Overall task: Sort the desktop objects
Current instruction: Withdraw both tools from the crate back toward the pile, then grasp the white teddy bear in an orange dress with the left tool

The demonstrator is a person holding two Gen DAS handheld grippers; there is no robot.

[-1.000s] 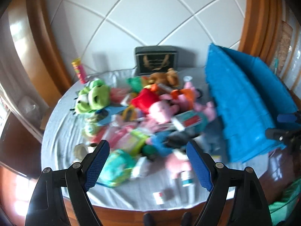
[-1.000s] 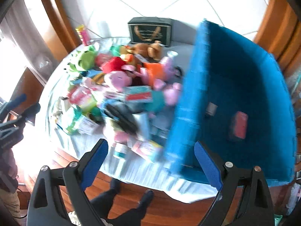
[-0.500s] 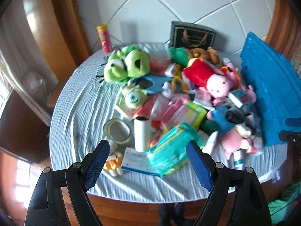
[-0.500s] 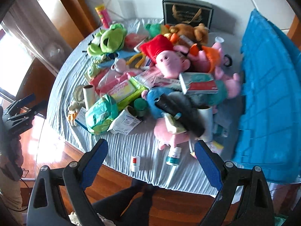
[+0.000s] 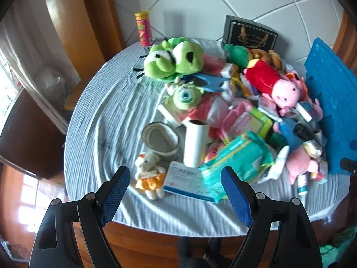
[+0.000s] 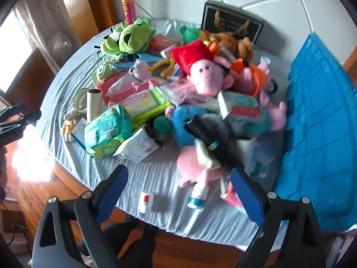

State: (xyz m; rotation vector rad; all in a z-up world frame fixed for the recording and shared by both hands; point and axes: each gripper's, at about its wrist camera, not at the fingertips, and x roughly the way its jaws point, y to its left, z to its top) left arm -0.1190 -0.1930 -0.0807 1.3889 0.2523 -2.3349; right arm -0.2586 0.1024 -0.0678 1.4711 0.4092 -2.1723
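While both hang above the near edge of the worktop (image 5: pixel 93 120), the left gripper (image 5: pixel 175 192) and right gripper (image 6: pixel 179 193) gape wide and empty; the heaped toys (image 6: pixel 200 78) lie beside the blue bin (image 6: pixel 321 116).

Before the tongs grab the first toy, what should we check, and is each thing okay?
1. Left tongs open and holding nothing: ok.
2. Right tongs open and holding nothing: ok.
3. Something easy to reach in front of the left tongs: ok, the small bear in the orange dress lies alone near the table edge.
4. Blue bin close to the pile: ok, it stands right beside it.
5. Room left inside the bin: cannot tell, its inside is not visible.
6. Nothing about to fall off: not ok, a small white bottle lies close to the table edge.
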